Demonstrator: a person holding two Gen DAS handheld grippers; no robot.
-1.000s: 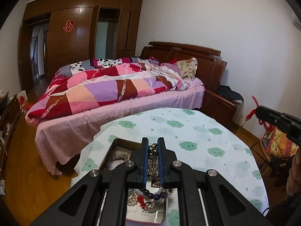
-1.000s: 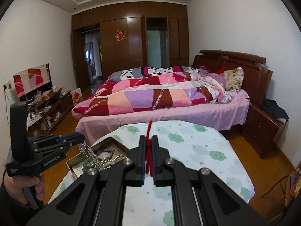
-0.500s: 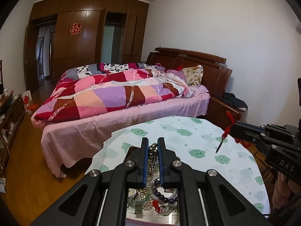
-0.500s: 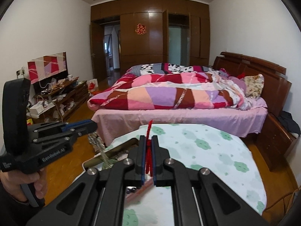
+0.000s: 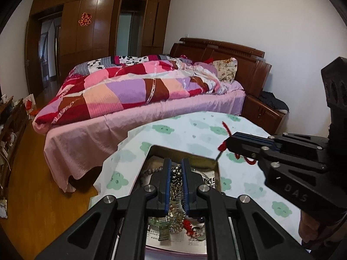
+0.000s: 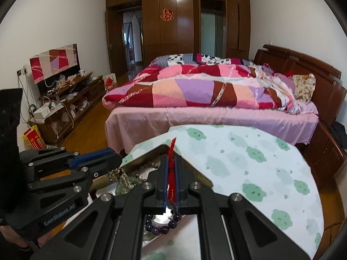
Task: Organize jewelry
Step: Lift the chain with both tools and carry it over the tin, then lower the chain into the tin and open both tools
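My left gripper (image 5: 176,169) is shut on a silver bead necklace (image 5: 176,176) that hangs over an open metal jewelry tin (image 5: 184,152). The tin holds several bracelets and beads. My right gripper (image 6: 171,161) is shut on a red cord (image 6: 171,151) above the tin (image 6: 201,176); a purple bead bracelet (image 6: 164,227) lies below it. In the left wrist view the right gripper (image 5: 227,145) comes in from the right with the red cord (image 5: 225,127) at its tip. In the right wrist view the left gripper (image 6: 118,160) is at the left, the necklace (image 6: 118,175) dangling from it.
The tin sits on a round table with a white cloth printed with green clouds (image 5: 195,130) (image 6: 249,158). Behind it stands a bed with a patchwork quilt (image 6: 206,91). A cluttered TV stand (image 6: 65,99) is at the left, a wooden nightstand (image 5: 266,112) at the right.
Both grippers have come down and closer together over the tin. The right gripper with the red cord has moved left, towards the tin's right edge. Both stay shut on their loads.
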